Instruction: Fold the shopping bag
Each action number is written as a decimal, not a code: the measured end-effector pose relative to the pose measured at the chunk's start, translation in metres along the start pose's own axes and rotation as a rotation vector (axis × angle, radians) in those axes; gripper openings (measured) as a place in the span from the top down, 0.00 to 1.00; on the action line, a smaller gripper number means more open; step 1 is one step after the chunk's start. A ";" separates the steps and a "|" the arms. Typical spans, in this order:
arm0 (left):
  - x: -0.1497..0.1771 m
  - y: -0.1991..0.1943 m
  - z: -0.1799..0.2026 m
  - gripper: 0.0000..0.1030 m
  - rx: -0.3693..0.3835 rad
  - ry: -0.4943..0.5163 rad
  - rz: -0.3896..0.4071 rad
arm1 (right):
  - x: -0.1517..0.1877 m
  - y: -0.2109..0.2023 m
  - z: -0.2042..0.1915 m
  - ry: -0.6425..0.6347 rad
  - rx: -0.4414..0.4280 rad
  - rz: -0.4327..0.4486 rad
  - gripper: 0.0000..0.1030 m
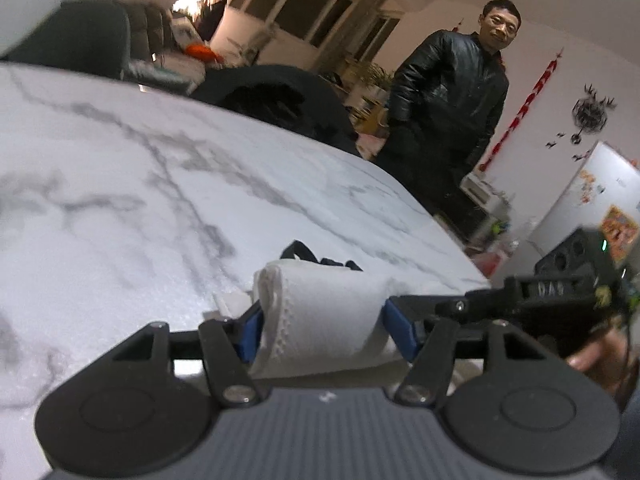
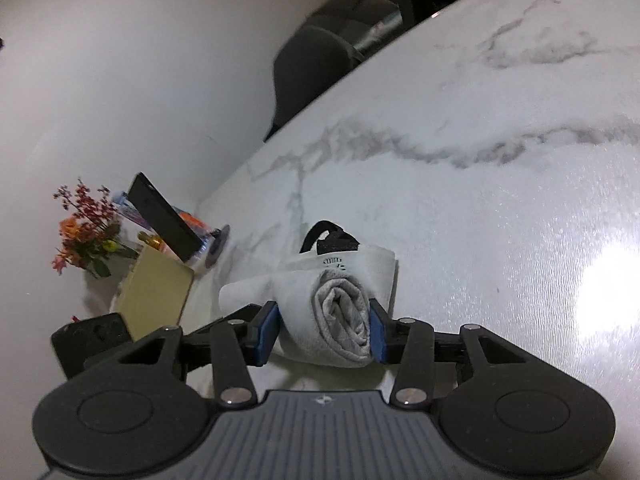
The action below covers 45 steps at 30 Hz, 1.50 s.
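Note:
A white shopping bag point(image 1: 320, 300) lies rolled into a short thick roll on the marble table point(image 1: 140, 200), its black handles point(image 1: 316, 258) sticking out at the far side. My left gripper point(image 1: 325, 324) is shut across the roll's length, a blue pad pressed on each end. In the right wrist view the bag point(image 2: 344, 280) shows its spiralled end and its handles point(image 2: 332, 238). My right gripper point(image 2: 324, 320) is shut on that end, pads against both sides. The right gripper's black body point(image 1: 560, 288) and the hand point(image 1: 600, 360) holding it show in the left wrist view.
A person in a black jacket point(image 1: 448, 92) stands past the table's far edge, beside a dark chair point(image 1: 280, 92). At the table's wall end sit flowers point(image 2: 84, 236), a yellowish box point(image 2: 156, 292) and a black slab on a stand point(image 2: 164, 216). A white fridge point(image 1: 592, 208) stands far right.

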<state>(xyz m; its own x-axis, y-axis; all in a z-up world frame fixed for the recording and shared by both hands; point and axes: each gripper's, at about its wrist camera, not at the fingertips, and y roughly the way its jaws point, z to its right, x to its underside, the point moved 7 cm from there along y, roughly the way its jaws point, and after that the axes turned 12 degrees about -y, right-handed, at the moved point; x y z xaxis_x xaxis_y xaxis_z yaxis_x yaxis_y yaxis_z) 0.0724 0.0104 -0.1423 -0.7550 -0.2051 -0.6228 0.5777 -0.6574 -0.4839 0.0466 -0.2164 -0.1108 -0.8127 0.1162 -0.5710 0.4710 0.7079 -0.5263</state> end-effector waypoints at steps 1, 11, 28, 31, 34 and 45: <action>0.001 -0.003 0.003 0.38 -0.020 0.027 0.011 | -0.002 0.001 0.000 0.000 0.008 -0.015 0.59; 0.009 -0.036 0.056 0.47 -0.150 0.556 0.104 | -0.006 0.004 -0.002 -0.003 0.046 -0.051 0.59; 0.042 0.016 0.100 0.56 -0.234 1.117 -0.209 | -0.002 -0.004 -0.015 -0.074 0.137 0.001 0.56; 0.039 0.021 0.099 0.56 -0.225 1.103 -0.247 | -0.001 -0.017 -0.021 -0.172 0.203 0.051 0.54; 0.035 0.021 0.095 0.56 -0.206 1.077 -0.274 | -0.005 -0.043 -0.031 -0.321 0.254 0.150 0.54; 0.029 0.015 0.087 0.56 -0.190 1.057 -0.277 | -0.003 -0.044 -0.058 -0.593 0.289 0.202 0.77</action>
<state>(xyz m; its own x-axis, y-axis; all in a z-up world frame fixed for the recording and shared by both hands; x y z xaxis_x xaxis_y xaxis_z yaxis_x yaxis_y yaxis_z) 0.0321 -0.0689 -0.1141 -0.2733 0.7132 -0.6454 0.5363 -0.4441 -0.7178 0.0087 -0.2078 -0.0497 -0.4135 -0.2324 -0.8803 0.7332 0.4883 -0.4733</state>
